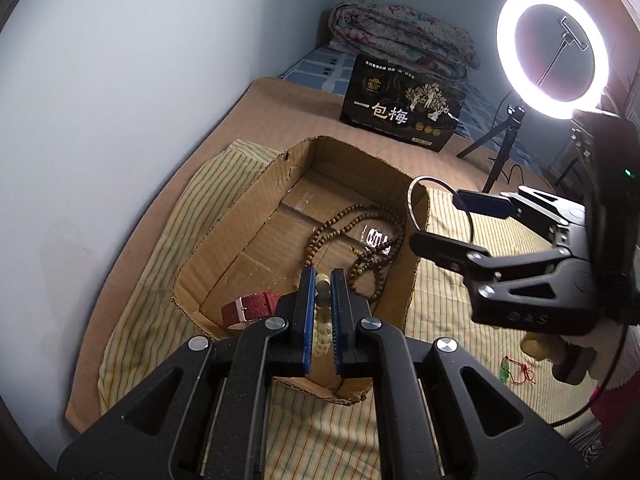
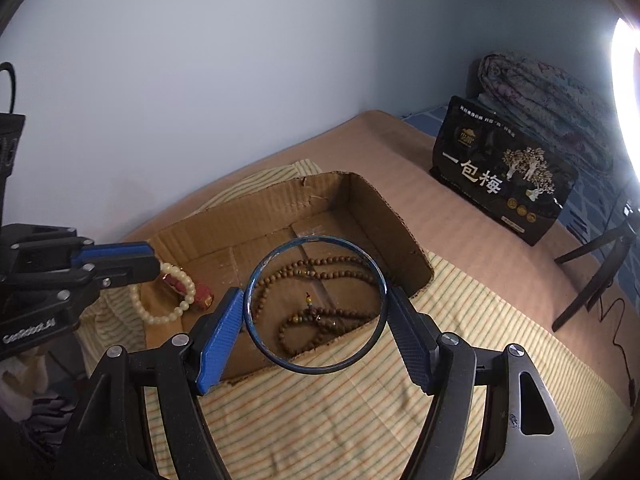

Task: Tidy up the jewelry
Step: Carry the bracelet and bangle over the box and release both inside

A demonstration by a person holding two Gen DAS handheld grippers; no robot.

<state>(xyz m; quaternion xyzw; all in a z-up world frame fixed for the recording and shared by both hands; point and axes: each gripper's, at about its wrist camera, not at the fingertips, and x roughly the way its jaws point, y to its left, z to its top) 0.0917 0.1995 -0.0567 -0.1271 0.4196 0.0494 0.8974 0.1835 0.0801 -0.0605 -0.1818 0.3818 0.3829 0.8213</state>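
An open cardboard box (image 1: 248, 216) (image 2: 384, 208) lies on a striped cloth. Inside lie a brown bead necklace (image 1: 360, 236) (image 2: 320, 312) and a red watch strap (image 1: 252, 306) (image 2: 182, 286). My left gripper (image 1: 323, 292) (image 2: 154, 266) is shut on a cream bead bracelet (image 1: 323, 328) (image 2: 168, 312), held over the box's near end. My right gripper (image 2: 316, 304) (image 1: 436, 216) is shut on a thin metal bangle (image 2: 316, 304) (image 1: 416, 200), held above the box's right wall.
A black printed box (image 1: 400, 104) (image 2: 504, 168) stands behind on the tan bed cover. A ring light on a tripod (image 1: 552, 48) stands at the right. A folded quilt (image 1: 400, 36) lies at the back. A small green charm on red cord (image 1: 516, 372) lies on the cloth.
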